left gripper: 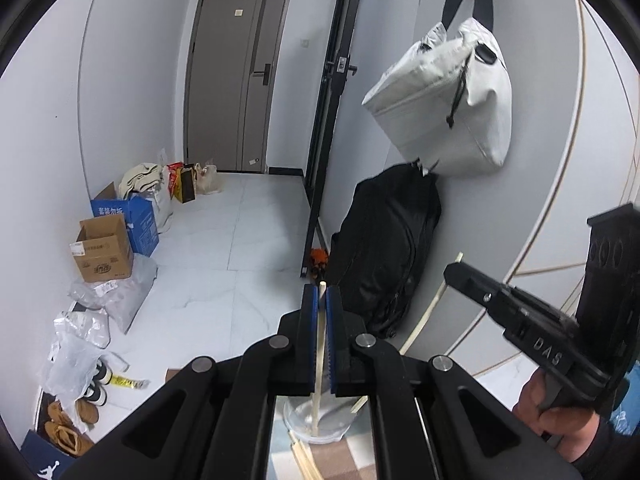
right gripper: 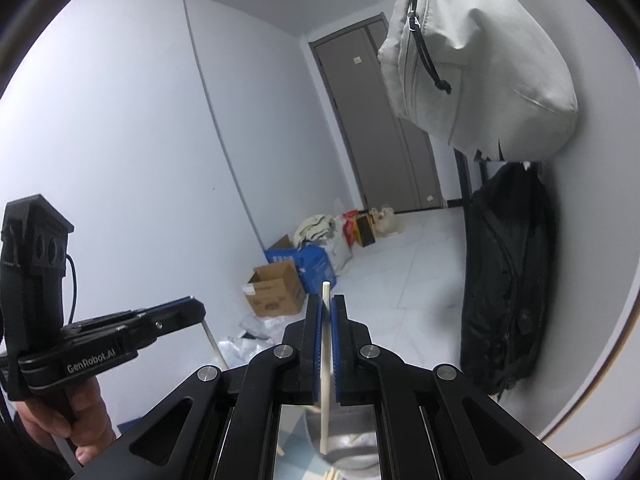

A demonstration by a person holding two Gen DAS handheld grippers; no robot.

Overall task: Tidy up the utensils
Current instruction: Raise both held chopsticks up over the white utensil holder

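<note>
My left gripper [left gripper: 321,294] is shut on a pale wooden chopstick [left gripper: 320,356] that stands upright, its lower end inside a clear glass cup [left gripper: 318,420]. My right gripper [right gripper: 326,304] is shut on a second chopstick [right gripper: 325,364], upright, its lower end in the same cup [right gripper: 348,440]. The right gripper also shows in the left wrist view [left gripper: 454,270] with its chopstick [left gripper: 424,320] slanting down to the cup. The left gripper shows in the right wrist view [right gripper: 196,308]. Loose chopsticks [left gripper: 304,460] lie beside the cup on a checked cloth [left gripper: 332,462].
A white bag [left gripper: 444,108] hangs on the wall above a black backpack [left gripper: 384,256] to the right. Cardboard boxes [left gripper: 106,254], plastic bags and shoes line the left wall. A grey door [left gripper: 236,76] stands at the far end.
</note>
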